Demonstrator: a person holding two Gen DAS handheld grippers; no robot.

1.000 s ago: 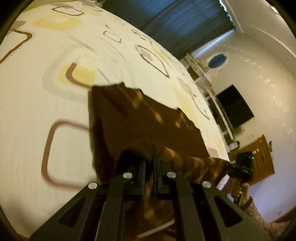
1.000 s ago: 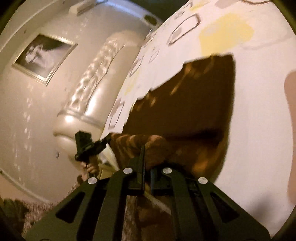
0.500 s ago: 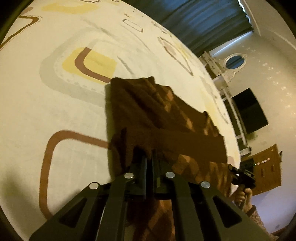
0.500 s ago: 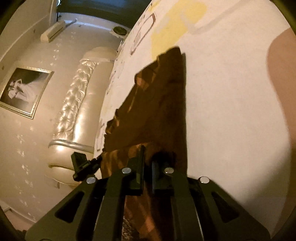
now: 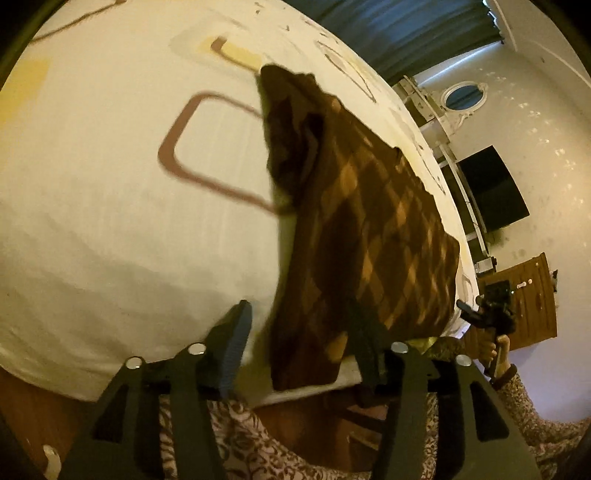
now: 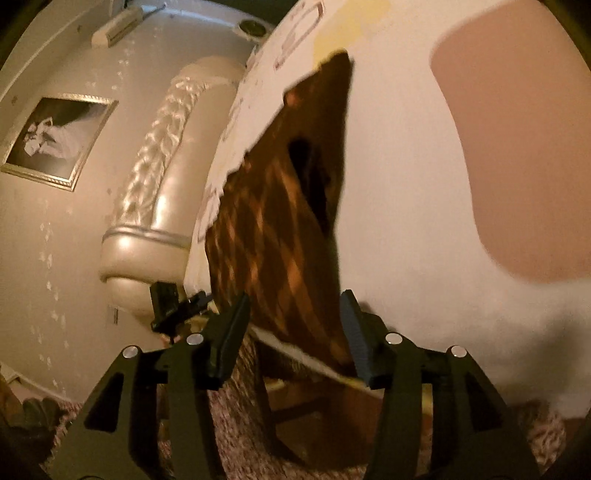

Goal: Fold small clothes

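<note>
A brown garment with an orange diamond pattern [image 5: 369, 229] lies folded on the white patterned bed sheet [image 5: 110, 221], reaching to the near edge of the bed. My left gripper [image 5: 299, 339] has its jaws opening; the garment's near left corner lies loose between them. In the right wrist view the same garment [image 6: 280, 221] runs away from me, and its near right corner sits between the opening jaws of my right gripper [image 6: 291, 325], not pinched. Each view shows the other gripper at the bed's edge: the right gripper [image 5: 491, 306] in a hand, and the left gripper [image 6: 173, 306].
A padded headboard [image 6: 162, 184] and a framed picture [image 6: 55, 136] are on the left of the right wrist view. Dark curtains [image 5: 388, 29], a wall screen [image 5: 491, 188] and a wooden dresser [image 5: 532, 295] lie beyond the bed. A patterned rug [image 6: 236, 424] is below.
Both grippers were shut on the garment's corners and have let go, jaws spreading. The garment came down flat on the bed, and both grippers drew back and down to the near edge.
</note>
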